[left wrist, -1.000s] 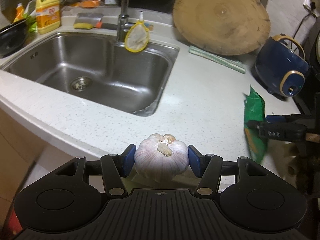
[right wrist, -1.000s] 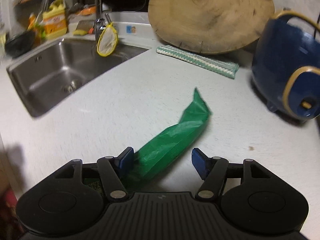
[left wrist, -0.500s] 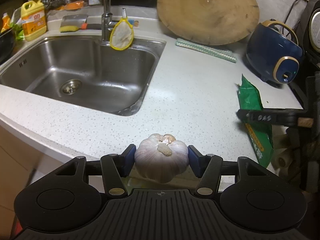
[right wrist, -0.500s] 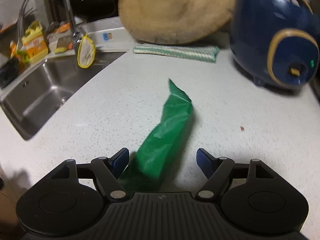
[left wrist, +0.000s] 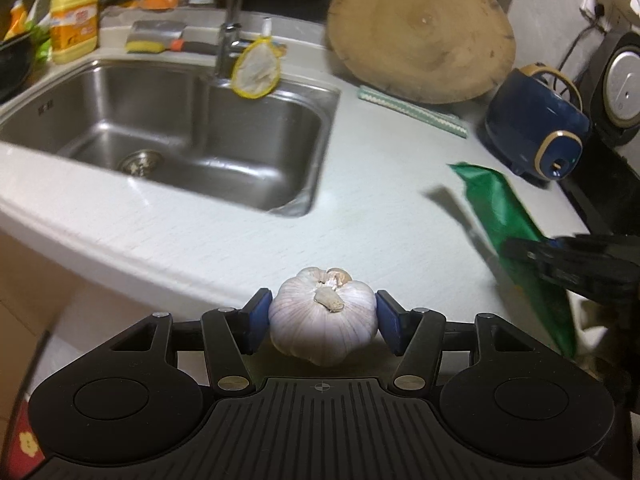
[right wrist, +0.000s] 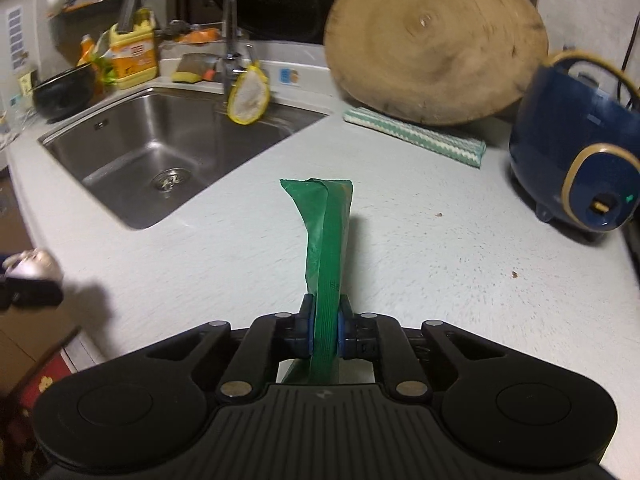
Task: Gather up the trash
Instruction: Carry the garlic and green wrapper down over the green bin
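where it gaped before, right tool (right wrist: 325, 330) now pinches green wrapper (right wrist: 326, 232)

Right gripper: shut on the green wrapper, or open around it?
Shut. The right gripper has both blue pads pressed flat against the green wrapper, no gap either side, and the wrapper's far end sticks up off the counter.

Showing plain green on wrapper (right wrist: 326, 236), w/ yellowish print on its lower side. Garlic bulb (left wrist: 324, 322) looking white w/ faint purple streaks, tan dried stem. Both claws — left claw (left wrist: 323, 322), right claw (right wrist: 325, 330) — wearing black bodies, blue pads. Surface (right wrist: 420, 248) reading off-white w/ fine dark speckles. Sink (left wrist: 168, 128) gleaming steel grey. Round board (right wrist: 436, 44) showing pale tan wood w/ ring grain. Cloth (right wrist: 416, 136) carrying teal & white zigzag stripes. Cooker (right wrist: 576, 148) going navy w/ gold trim. Detergent bottle (left wrist: 74, 20) glowing yellow, orange label.
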### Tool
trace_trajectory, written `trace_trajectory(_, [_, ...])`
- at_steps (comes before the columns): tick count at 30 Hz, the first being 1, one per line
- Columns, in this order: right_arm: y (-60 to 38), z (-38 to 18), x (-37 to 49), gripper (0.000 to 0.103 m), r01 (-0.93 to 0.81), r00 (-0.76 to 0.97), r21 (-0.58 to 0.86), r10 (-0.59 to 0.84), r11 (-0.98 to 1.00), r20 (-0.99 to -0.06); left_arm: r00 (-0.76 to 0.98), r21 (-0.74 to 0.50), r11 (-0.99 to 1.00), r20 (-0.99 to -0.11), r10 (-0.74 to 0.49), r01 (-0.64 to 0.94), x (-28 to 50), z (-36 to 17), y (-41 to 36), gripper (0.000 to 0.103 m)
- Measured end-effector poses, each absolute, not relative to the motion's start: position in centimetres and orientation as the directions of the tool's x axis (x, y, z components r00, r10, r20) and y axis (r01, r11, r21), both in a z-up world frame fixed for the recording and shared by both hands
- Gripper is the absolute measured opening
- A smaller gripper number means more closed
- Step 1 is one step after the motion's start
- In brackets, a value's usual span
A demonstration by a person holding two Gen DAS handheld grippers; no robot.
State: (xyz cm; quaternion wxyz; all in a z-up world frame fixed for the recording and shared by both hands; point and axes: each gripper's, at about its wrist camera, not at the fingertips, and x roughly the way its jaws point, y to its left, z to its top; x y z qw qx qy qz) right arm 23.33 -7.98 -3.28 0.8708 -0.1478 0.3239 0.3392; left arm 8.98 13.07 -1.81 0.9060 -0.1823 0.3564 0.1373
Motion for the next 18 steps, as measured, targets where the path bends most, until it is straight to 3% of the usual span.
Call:
trace_trajectory(9, [-7.4,-4.0,12.0,0.010,-0.627,0.533,-0.008,0.422,0.779,-0.734,0.658,-0.308,0.889,-0.753,-0.011,-0.337,1.7,-6.9,19.2,0.062])
trace_trajectory(18, [-7.8,-12.1,4.0,0.009,-0.589,0.328,0.058,0.305,0.806,-0.894,0.467,-0.270,0.862,-0.883,-0.044,-0.429,-2.8,-15.5,20.8,0.061])
